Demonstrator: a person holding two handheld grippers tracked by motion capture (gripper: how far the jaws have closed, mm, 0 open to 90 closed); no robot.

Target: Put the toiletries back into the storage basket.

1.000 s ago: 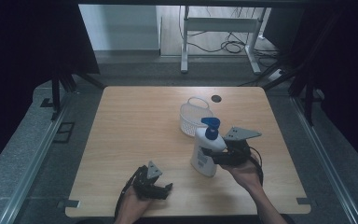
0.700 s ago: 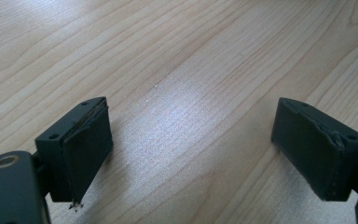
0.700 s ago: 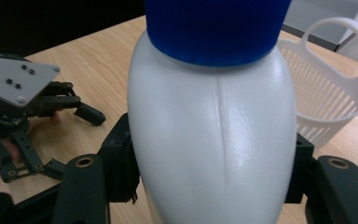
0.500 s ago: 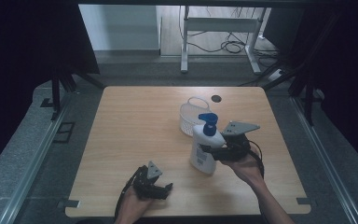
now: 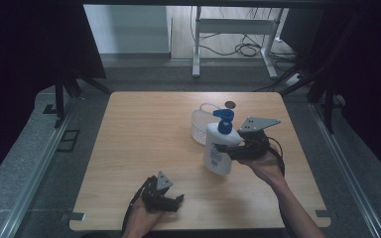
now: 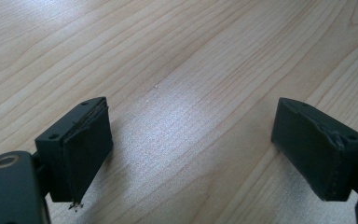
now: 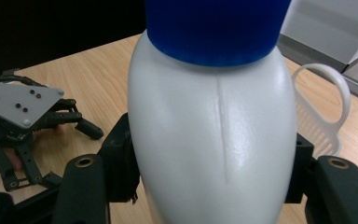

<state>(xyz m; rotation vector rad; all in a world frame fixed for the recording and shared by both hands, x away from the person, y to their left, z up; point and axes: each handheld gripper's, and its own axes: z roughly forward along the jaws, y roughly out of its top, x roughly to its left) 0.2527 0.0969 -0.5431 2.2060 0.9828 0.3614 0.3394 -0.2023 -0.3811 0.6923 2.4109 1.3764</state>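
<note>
Seen from the high view, the right gripper (image 5: 226, 148) sits at about four o'clock from the table's (image 5: 144, 134) centre, its jaws clamped on the body of a white bottle (image 5: 218, 151) with a blue pump top; the right hand (image 5: 263, 164) cups the gripper from below, the forearm running in from the five o'clock corner of the view, and the grey three-cornered plate lies roughly level on top. The bottle stands nearly upright, tilted slightly, just beside a white mesh basket (image 5: 200, 130) that lies at its eleven o'clock; whether the bottle's base touches the wood I cannot tell. In the right gripper view the bottle (image 7: 212, 135) rises between the two black jaws, both pads pressed to its flanks (the blue collar sits at twelve o'clock), and the basket's handle (image 7: 328, 100) loops out at three o'clock.

The left gripper (image 5: 172, 203) rests low near the table's near edge, at about six o'clock from the centre, well apart from the bottle; the left hand (image 5: 140, 218) holds it from behind, the jaws pointing toward three o'clock. In the left gripper view its jaws stand wide apart over bare wood, with nothing between them; the right gripper view shows the left gripper (image 7: 81, 126) at nine o'clock.
</note>
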